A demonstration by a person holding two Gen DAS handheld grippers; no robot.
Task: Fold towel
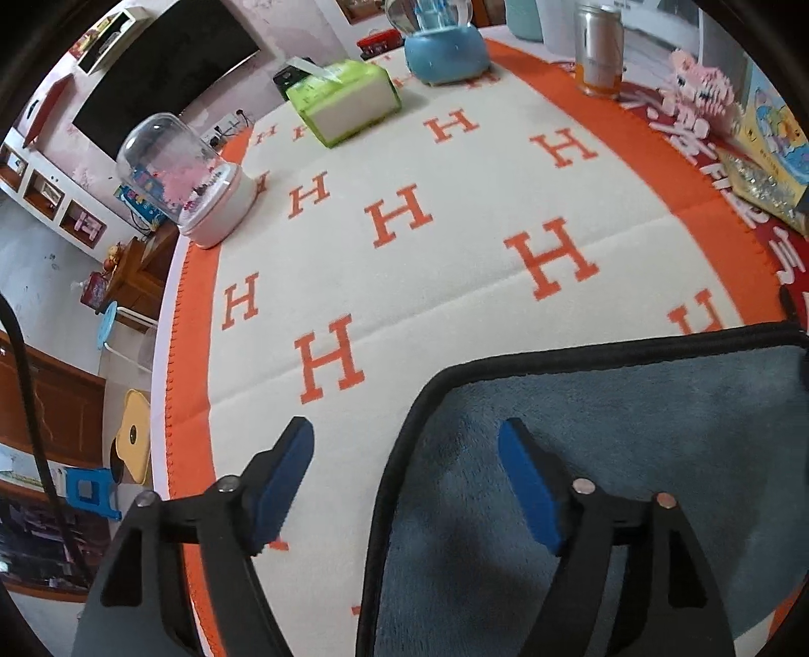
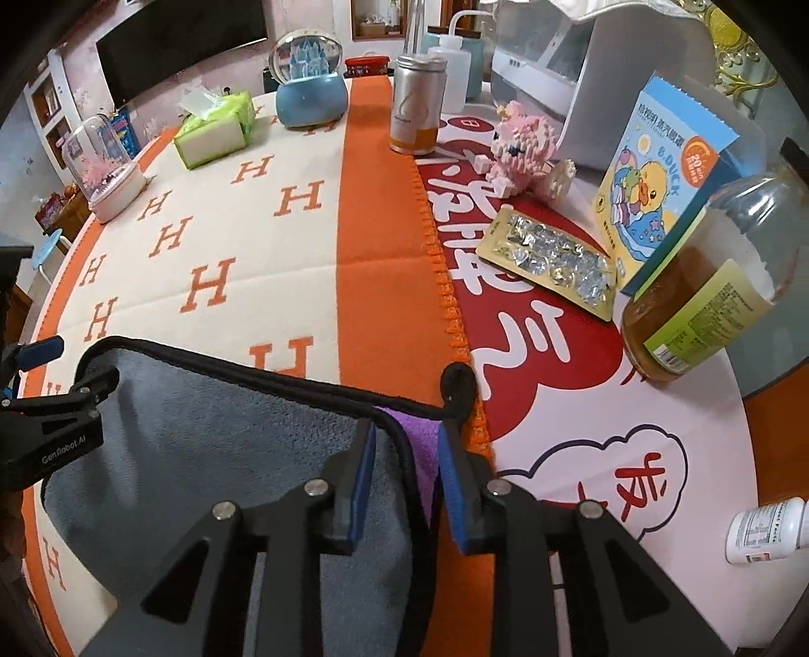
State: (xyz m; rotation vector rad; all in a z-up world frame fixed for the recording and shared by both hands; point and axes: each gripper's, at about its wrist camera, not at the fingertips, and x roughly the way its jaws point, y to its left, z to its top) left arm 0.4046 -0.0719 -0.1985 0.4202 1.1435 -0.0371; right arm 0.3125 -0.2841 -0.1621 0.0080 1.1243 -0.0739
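A grey-blue plush towel (image 1: 632, 455) with black piping lies on the orange and cream H-pattern cloth (image 1: 404, 252). My left gripper (image 1: 404, 450) is open and straddles the towel's left edge near its far left corner. In the right wrist view the towel (image 2: 227, 444) shows a purple underside (image 2: 419, 439) at its right edge. My right gripper (image 2: 407, 455) stands with its jaws partly apart around that right edge, by the black hanging loop (image 2: 457, 384). The left gripper (image 2: 76, 394) shows at the far left of that view.
On the cloth's far side stand a pink snow globe (image 1: 202, 187), a green tissue pack (image 1: 344, 101), a blue snow globe (image 1: 445, 45) and a metal can (image 2: 417, 106). To the right are a pink block figure (image 2: 521, 146), a foil pack (image 2: 551, 263), a duck box (image 2: 657, 177), a jar (image 2: 708, 283) and a pill bottle (image 2: 768, 530).
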